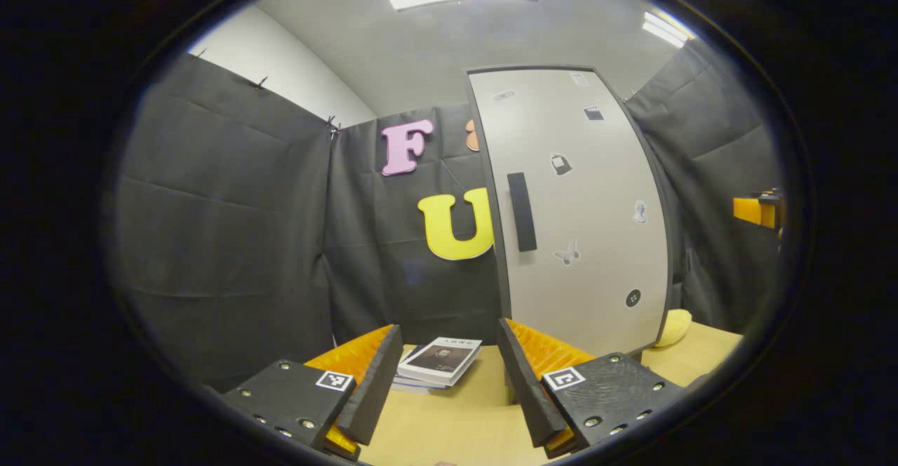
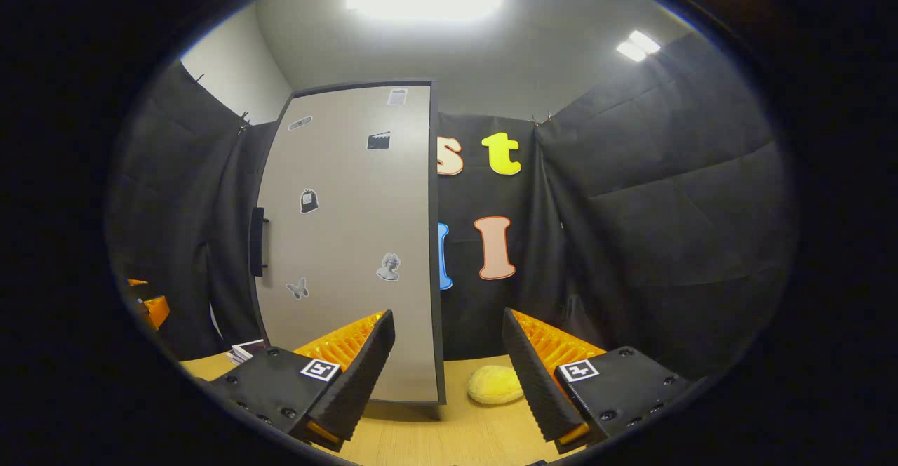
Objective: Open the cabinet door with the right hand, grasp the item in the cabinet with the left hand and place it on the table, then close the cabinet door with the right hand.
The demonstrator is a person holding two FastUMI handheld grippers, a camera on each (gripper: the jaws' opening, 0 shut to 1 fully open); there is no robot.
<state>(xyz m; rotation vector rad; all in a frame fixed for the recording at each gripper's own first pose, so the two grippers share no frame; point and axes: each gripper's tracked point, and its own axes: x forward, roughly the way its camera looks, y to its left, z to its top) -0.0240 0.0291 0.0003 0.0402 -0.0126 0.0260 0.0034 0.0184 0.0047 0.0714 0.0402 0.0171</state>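
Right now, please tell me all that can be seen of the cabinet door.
The cabinet door is a tall, flat, light grey panel with a dark edge, smooth like laminate. It is shut and upright, standing on the wooden table. A dark vertical bar handle sits near its left edge. Small stickers are scattered over it. No claw touches it.

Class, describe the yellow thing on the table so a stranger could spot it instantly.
Find the tall grey cabinet standing on the wooden table. Beside its base, on the side away from the handle, lies a soft, rounded yellow lump. The stacked books are flat and printed.
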